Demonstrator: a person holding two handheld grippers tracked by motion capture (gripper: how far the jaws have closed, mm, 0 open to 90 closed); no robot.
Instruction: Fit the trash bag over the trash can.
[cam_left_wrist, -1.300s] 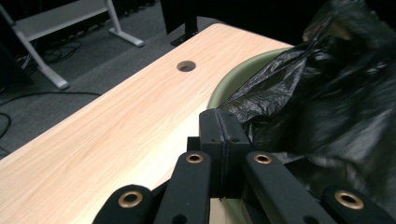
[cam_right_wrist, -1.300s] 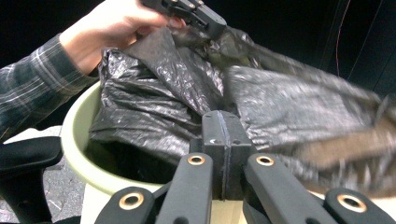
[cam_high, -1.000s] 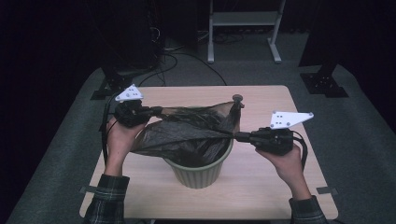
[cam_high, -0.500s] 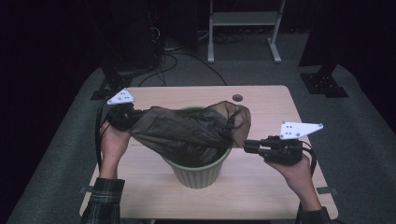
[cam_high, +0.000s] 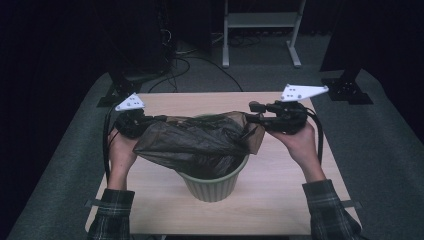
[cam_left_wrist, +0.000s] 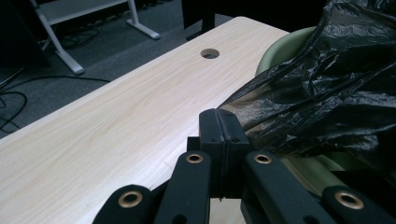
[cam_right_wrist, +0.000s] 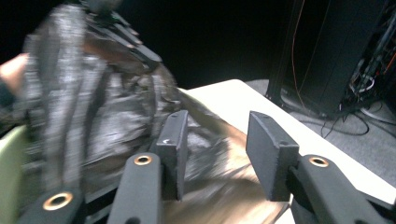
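Your left gripper (cam_high: 150, 120) sits at the left of the high view, and its two black jaws are pressed together on the edge of the black plastic bag (cam_high: 195, 142). In the left gripper view (cam_left_wrist: 222, 128) you see the pads closed flat against each other at the lower middle of the frame, with a thin corner of the bag caught between them and the film going away to the right.

Your right gripper (cam_high: 255, 112) is at the upper right of the bag in the high view, held level and pointing toward the middle of the frame. Its jaws have just been opening. In the right gripper view (cam_right_wrist: 224, 156) they stand apart with a clear gap, and the brown-black film lies behind and below them; the pads do not press on it. That picture is blurred, so you cannot tell if the left pad still touches the film.

The bag is spread over the mouth of the green plastic bin (cam_high: 212, 182), which stands at the centre of the wooden table (cam_high: 295, 200). Its right flap hangs loose over the bin's rim, just below the right gripper. In the left gripper view the pale green rim (cam_left_wrist: 280, 46) appears at the upper right, beside a round hole (cam_left_wrist: 210, 53) in the tabletop.
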